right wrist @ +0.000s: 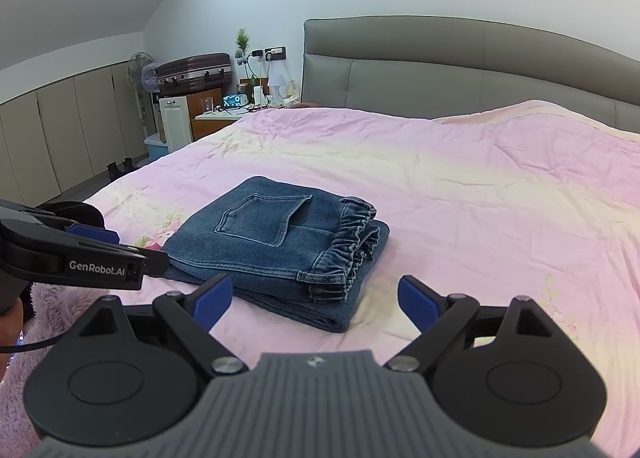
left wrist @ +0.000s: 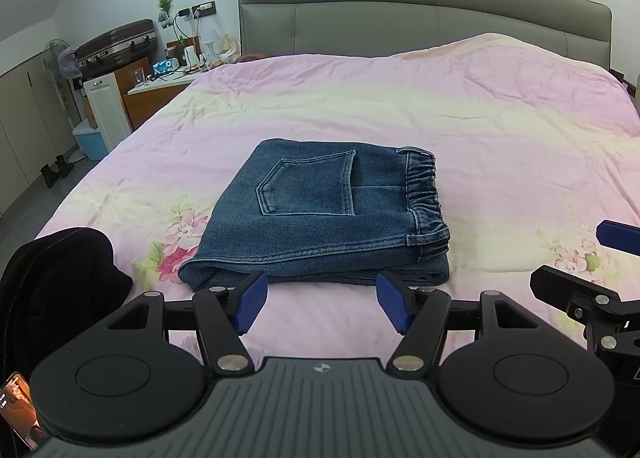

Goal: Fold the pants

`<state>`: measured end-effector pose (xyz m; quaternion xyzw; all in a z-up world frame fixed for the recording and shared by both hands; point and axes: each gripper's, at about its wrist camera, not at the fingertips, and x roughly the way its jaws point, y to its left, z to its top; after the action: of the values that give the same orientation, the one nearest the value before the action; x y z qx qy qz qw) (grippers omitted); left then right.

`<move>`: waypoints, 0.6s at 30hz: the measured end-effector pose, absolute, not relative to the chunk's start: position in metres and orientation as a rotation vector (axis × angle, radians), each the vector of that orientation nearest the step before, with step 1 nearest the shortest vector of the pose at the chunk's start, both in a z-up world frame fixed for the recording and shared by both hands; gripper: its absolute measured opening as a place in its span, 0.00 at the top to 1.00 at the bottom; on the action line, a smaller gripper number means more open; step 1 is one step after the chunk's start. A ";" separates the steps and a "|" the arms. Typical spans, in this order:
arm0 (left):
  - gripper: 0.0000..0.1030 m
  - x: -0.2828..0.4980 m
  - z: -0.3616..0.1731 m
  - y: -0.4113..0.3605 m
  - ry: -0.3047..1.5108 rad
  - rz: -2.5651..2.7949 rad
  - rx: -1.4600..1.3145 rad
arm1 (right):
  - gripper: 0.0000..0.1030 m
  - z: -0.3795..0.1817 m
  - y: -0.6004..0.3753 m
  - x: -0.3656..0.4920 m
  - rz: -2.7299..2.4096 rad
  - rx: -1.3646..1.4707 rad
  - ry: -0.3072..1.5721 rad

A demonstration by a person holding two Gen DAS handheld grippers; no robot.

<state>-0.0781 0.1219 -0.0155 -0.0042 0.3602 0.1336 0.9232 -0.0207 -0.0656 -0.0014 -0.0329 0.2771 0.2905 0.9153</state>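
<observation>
Blue denim pants (left wrist: 320, 217) lie folded into a compact stack on the pink bed cover, back pocket up, elastic waistband to the right. They also show in the right wrist view (right wrist: 280, 250). My left gripper (left wrist: 322, 304) is open and empty, just in front of the stack's near edge. My right gripper (right wrist: 316, 304) is open and empty, near the stack's front right corner. The left gripper's side shows in the right wrist view (right wrist: 100, 254), next to the stack's left end. The right gripper's blue fingertip (left wrist: 618, 236) shows at the right edge of the left wrist view.
The pink floral bed cover (left wrist: 440, 117) spreads all around, with a grey headboard (left wrist: 400, 13) behind. A dark garment (left wrist: 52, 282) lies at the bed's near left. A nightstand (left wrist: 160, 85), suitcase, fan and white bin stand to the far left.
</observation>
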 end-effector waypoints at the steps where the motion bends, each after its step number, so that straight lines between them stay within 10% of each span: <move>1: 0.28 -0.078 -0.016 0.122 0.740 0.274 -0.009 | 0.16 -0.001 -0.066 -0.021 0.598 -0.068 0.570; 18: 0.28 -0.079 -0.013 0.121 0.737 0.275 -0.006 | 0.16 0.000 -0.067 -0.022 0.599 -0.062 0.561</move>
<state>-0.0790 0.1214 -0.0132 -0.0032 0.3589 0.1341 0.9237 -0.0224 -0.0669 -0.0004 -0.0303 0.2726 0.2909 0.9166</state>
